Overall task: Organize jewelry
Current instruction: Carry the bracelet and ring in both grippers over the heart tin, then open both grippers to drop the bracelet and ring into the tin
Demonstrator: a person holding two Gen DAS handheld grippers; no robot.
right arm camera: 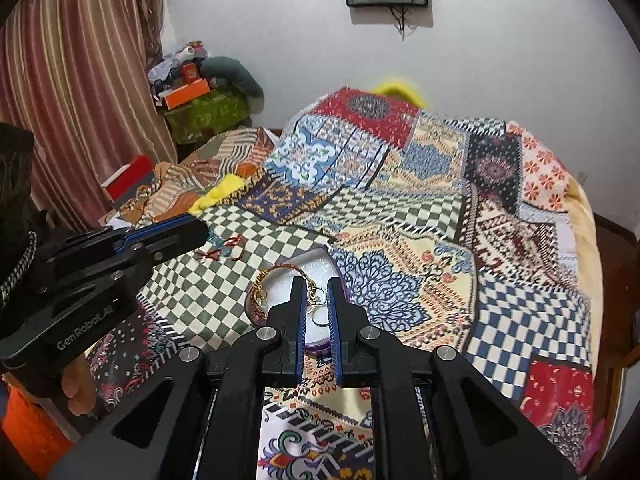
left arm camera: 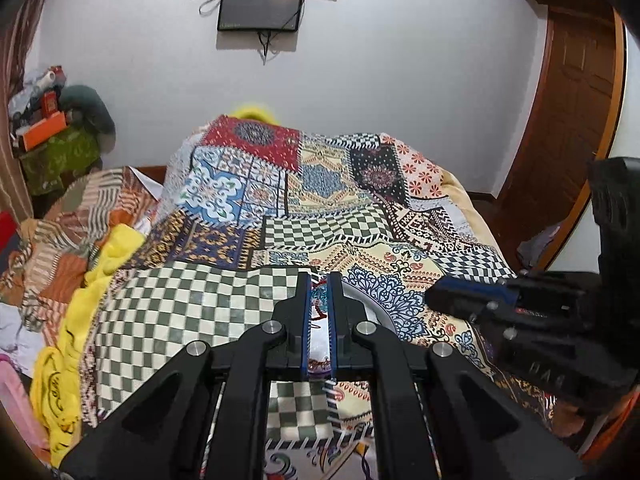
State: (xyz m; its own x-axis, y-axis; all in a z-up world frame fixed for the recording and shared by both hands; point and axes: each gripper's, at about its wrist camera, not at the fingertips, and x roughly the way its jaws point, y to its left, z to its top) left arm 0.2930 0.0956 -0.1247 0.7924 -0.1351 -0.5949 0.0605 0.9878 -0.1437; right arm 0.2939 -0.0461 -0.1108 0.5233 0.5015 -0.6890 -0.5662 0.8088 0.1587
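Observation:
A round tray point(right arm camera: 316, 261) with a white liner and purple rim lies on the patchwork bedspread point(right arm camera: 420, 208). In it are a braided gold and red bracelet point(right arm camera: 262, 286) and gold rings point(right arm camera: 318, 294). My right gripper point(right arm camera: 317, 298) hovers over the tray, its jaws narrowly apart around the rings. My left gripper point(left arm camera: 319, 292) is nearly shut around a blue-beaded piece with red thread point(left arm camera: 319, 300); in the right wrist view that piece point(right arm camera: 220, 248) lies on the checkered cloth at the left gripper's tips point(right arm camera: 202, 232). The tray's rim point(left arm camera: 370, 304) shows beside the left fingers.
The bed fills both views. Yellow cloth point(left arm camera: 80, 312) and a striped orange blanket point(left arm camera: 72, 224) lie at the left. A cluttered stand with an orange box point(right arm camera: 186, 94) is by the curtain point(right arm camera: 72, 92). A wooden door point(left arm camera: 568, 120) is at the right. A screen point(left arm camera: 260, 6) hangs on the wall.

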